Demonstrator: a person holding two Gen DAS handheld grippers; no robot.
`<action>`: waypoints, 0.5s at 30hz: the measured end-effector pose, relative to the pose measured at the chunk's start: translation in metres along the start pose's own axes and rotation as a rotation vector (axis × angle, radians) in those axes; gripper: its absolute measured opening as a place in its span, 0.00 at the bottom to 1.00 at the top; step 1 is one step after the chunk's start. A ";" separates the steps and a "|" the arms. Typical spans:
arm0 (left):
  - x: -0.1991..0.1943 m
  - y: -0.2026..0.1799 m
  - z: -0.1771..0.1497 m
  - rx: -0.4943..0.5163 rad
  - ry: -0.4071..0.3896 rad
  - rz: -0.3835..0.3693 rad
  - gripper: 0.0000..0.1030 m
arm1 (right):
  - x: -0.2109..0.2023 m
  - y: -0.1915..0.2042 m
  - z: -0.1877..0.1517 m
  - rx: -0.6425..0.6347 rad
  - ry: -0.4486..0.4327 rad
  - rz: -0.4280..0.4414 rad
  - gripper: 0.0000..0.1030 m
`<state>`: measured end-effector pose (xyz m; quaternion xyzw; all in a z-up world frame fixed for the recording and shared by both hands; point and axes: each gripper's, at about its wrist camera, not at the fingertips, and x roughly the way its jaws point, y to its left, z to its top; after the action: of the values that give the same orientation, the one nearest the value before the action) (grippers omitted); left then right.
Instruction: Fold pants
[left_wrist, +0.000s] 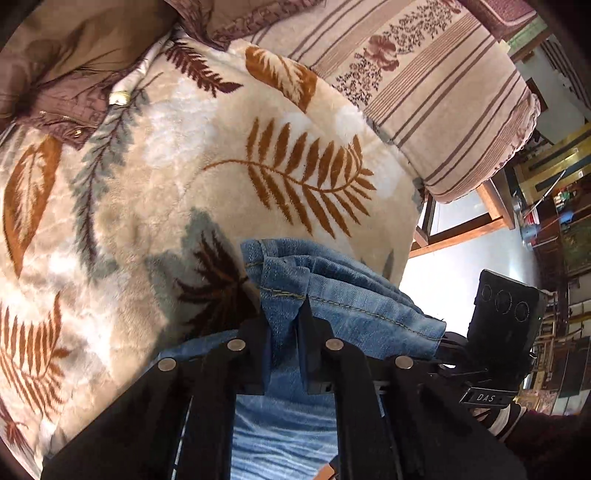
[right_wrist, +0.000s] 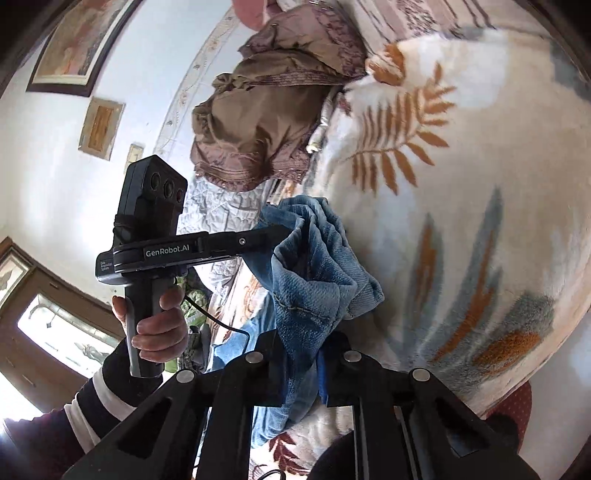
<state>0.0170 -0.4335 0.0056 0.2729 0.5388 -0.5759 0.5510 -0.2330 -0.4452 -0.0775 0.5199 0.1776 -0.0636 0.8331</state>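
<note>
A: Left gripper (left_wrist: 284, 317) and right gripper (right_wrist: 308, 343) each clamp bunched denim; pants (left_wrist: 343, 295) hang lifted above the leaf blanket (left_wrist: 184, 166).

B: Risk: thick bunching slips a jaw, so the fold lands crooked.

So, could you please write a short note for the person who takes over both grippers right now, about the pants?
Left gripper: shut on the hem end of the jeans.
Right gripper: shut on the same bunched hem edge, close beside the left one.
Jeans: hem end lifted above the leaf-print blanket; the rest hangs below, mostly out of view.
Done: both hems gathered and gripped.
Left: probably carry the hems across to make the fold, lay it flat, release. A brown garment lies by the pillows.
</note>
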 end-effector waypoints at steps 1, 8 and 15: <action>-0.013 0.002 -0.007 -0.014 -0.017 0.007 0.09 | -0.001 0.012 0.000 -0.036 0.004 0.003 0.11; -0.051 0.053 -0.074 -0.231 -0.036 0.125 0.26 | 0.035 0.092 -0.033 -0.258 0.182 0.056 0.15; -0.057 0.136 -0.180 -0.645 0.000 0.177 0.26 | 0.119 0.131 -0.100 -0.440 0.461 -0.143 0.44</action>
<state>0.1066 -0.2233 -0.0349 0.1304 0.6675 -0.3256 0.6569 -0.1071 -0.2879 -0.0500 0.3144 0.4070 0.0372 0.8568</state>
